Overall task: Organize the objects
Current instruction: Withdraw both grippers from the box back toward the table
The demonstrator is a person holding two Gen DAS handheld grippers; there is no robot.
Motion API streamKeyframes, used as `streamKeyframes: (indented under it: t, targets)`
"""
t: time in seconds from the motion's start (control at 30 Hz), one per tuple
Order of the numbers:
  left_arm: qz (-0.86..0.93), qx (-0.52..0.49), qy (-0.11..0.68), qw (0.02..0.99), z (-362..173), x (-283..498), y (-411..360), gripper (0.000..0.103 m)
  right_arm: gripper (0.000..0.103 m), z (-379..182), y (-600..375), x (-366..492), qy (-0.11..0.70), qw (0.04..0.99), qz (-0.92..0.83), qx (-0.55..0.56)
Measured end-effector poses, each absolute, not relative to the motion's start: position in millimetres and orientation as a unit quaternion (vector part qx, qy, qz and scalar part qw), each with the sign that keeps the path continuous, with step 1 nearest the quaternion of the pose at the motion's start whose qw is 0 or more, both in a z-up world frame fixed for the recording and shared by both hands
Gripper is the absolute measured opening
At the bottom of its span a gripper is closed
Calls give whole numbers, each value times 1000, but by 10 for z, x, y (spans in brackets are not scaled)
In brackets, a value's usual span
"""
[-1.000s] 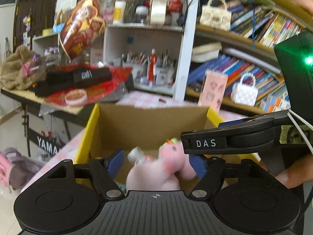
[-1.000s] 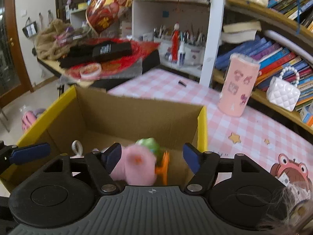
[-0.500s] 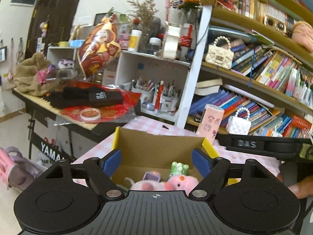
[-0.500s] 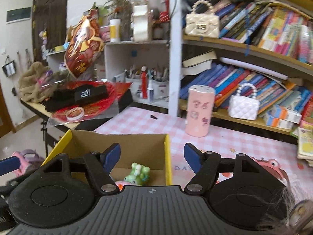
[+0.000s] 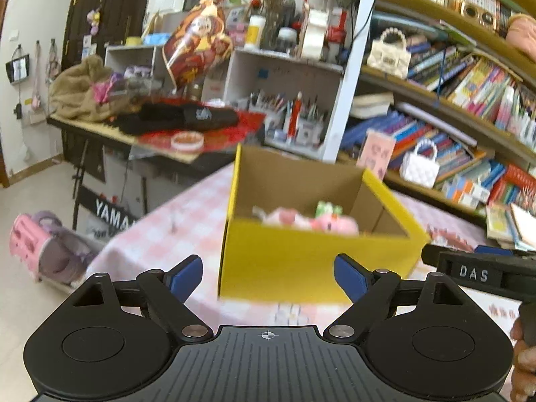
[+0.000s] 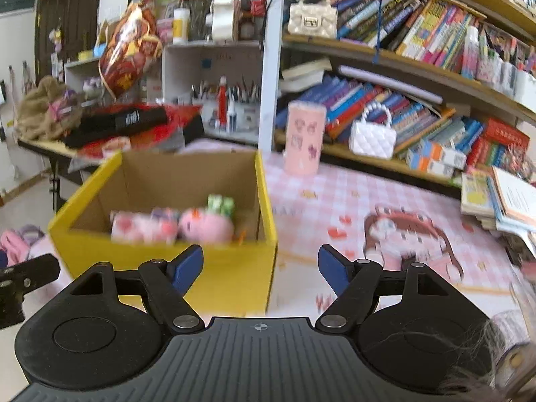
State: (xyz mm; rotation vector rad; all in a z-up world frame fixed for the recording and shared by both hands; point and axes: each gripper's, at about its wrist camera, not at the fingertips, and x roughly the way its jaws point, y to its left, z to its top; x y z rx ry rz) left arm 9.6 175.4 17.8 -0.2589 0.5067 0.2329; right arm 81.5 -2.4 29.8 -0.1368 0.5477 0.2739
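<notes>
A yellow cardboard box (image 5: 311,261) (image 6: 234,278) stands on the pink checked tablecloth (image 5: 174,231) (image 6: 335,201). Inside lie pink plush toys (image 5: 311,221) (image 6: 204,224) and a small green toy (image 5: 328,207) (image 6: 219,204). My left gripper (image 5: 268,276) hangs in front of the box, its jaws opening with nothing between them. My right gripper (image 6: 260,269) is level with the box's near right corner, jaws also opening and empty. The right gripper's body (image 5: 485,273) shows at the right edge of the left wrist view.
A pink printed cup (image 6: 305,139) (image 5: 377,154) stands behind the box. A white quilted handbag (image 6: 372,134) sits on the low bookshelf. Stacked books (image 6: 502,201) lie at the table's right. A cluttered side table (image 5: 150,134) and a pink bag (image 5: 37,248) on the floor are to the left.
Both grippers have drawn back out of the box, leaving the plush toys inside, and their jaws have widened. The box now shows whole in front of them.
</notes>
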Motion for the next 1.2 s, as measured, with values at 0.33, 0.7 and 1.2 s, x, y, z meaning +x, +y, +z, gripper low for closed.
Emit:
streamKeyframes:
  t: [0.33, 0.7, 1.2]
  targets:
    - [105, -119, 289, 944, 5, -256, 1592, 88, 74, -19, -99, 293, 316, 938, 125, -64]
    - [52, -89, 308, 946, -68, -401, 1328, 89, 77, -129, -253, -40, 326, 938, 101, -66]
    - [-55, -47, 330, 941, -141, -184, 777, 89, 77, -165, -880, -228, 334, 942, -11, -28]
